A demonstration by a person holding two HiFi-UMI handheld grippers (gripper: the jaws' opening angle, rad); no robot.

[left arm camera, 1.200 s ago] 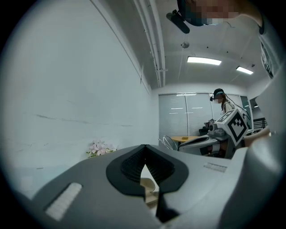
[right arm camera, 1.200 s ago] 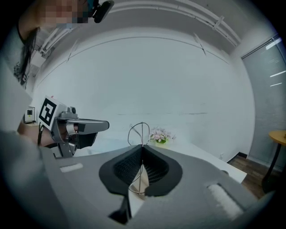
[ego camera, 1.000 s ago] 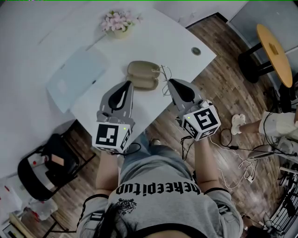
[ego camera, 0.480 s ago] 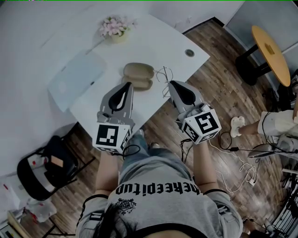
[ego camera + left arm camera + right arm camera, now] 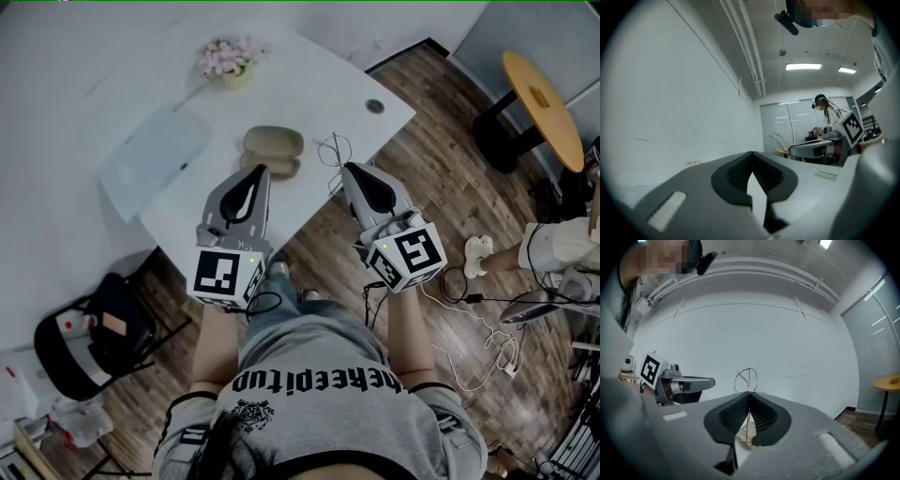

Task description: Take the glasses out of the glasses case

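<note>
Glasses (image 5: 333, 150) clear of the glasses case (image 5: 274, 150) — thin wire frame pinched between the closed fingers of the right gripper (image 5: 347, 170). Held over the near edge of the desk (image 5: 309, 84), just right of the case. Same grip in the right gripper view: glasses (image 5: 749, 380) clamped by the wire, round rim poking up past the tips against a bare wall. Grip on frame wire rather than on a lens, probably to keep the pads off the glass and stop the light frame swinging.

Case tan, apparently open, two halves side by side near the middle of the desk's near edge; nothing seen inside.

Left gripper (image 5: 260, 170) hovering at the case's near side, tip touching it or just short, hard to tell from above. Likely placed there to steady the case. Fingers closed on nothing in the left gripper view, pointed at a blank wall.

Flower pot (image 5: 228, 64) by the far edge, pale sheet (image 5: 155, 159) toward the left corner, both well apart from the action.

Judged: removal essentially done. Left to do: set the glasses down on bare desk, gently — thin wire, easy to bend or drop.
</note>
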